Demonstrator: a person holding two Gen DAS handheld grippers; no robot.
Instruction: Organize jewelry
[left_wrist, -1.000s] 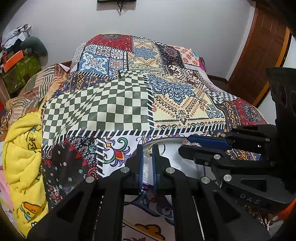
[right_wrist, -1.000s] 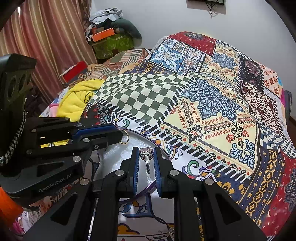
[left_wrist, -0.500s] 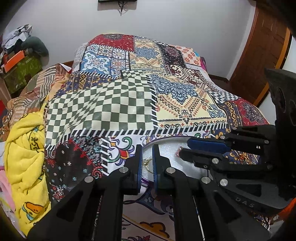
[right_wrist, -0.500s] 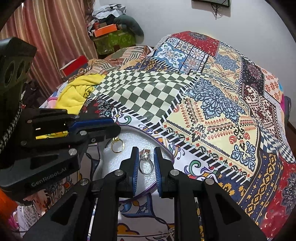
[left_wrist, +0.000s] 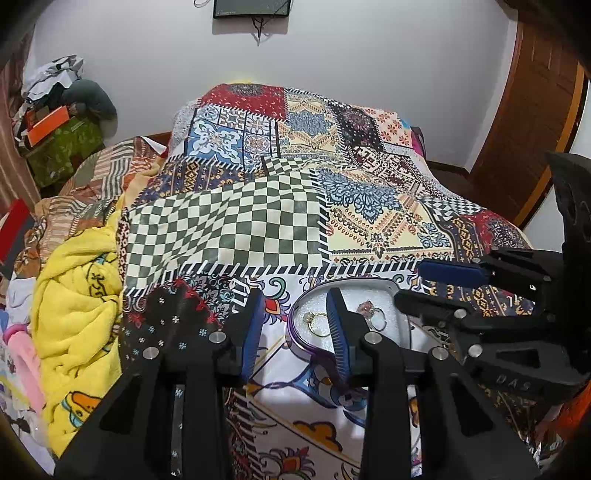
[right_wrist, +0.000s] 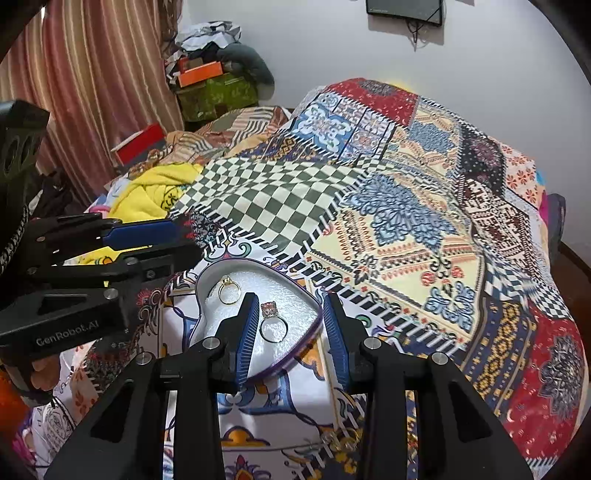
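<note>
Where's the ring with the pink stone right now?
In the right wrist view, the pink-stone ring lies in the heart-shaped tray, between the open right gripper fingers, near the gold ring.

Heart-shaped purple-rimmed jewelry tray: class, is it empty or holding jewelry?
Holding jewelry: the heart-shaped purple-rimmed tray contains a gold ring and a pink-stoned silver ring on white lining.
</note>
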